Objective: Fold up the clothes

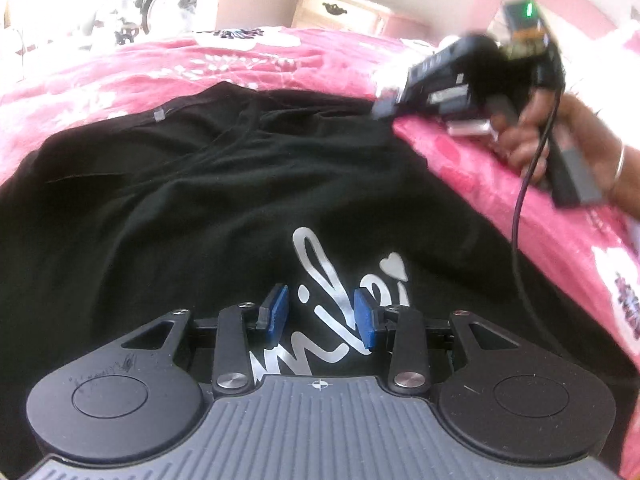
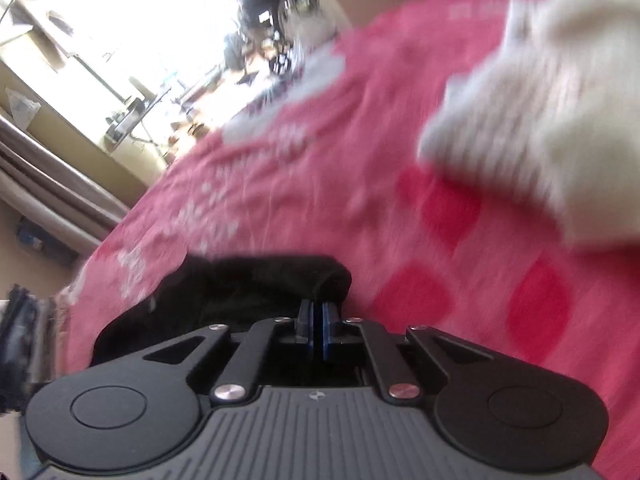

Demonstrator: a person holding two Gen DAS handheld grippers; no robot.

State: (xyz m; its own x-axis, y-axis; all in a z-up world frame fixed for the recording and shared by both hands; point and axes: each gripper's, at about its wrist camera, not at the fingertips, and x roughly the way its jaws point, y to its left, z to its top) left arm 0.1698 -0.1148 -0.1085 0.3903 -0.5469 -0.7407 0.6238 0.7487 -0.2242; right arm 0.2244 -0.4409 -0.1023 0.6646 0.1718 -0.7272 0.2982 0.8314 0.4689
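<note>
Blue pads of the left gripper [image 1: 320, 318] stand partly apart with nothing between them, hovering just above the near part of a black T-shirt [image 1: 208, 184] where silver script lettering [image 1: 320, 300] runs across the chest. That shirt lies spread on a pink floral bedspread [image 1: 120, 76], its long axis running from this gripper away toward the far collar, where a small grey neck tag [image 1: 159, 115] shows. At its far right edge the right gripper [image 2: 319, 320], held in a person's hand [image 1: 532, 136], has its jaws pressed together; from its own camera a fold of the black cloth sits at the closed tips, so it appears to pinch the shirt's edge, though blur keeps that from being certain. So the right hand is already at the cloth, and the left, nearer the hem, would need to drop and close on fabric. Beyond, a white garment [image 2: 540, 112] lies on the bed, and a cream dresser [image 1: 340, 8] stands against the far wall.
</note>
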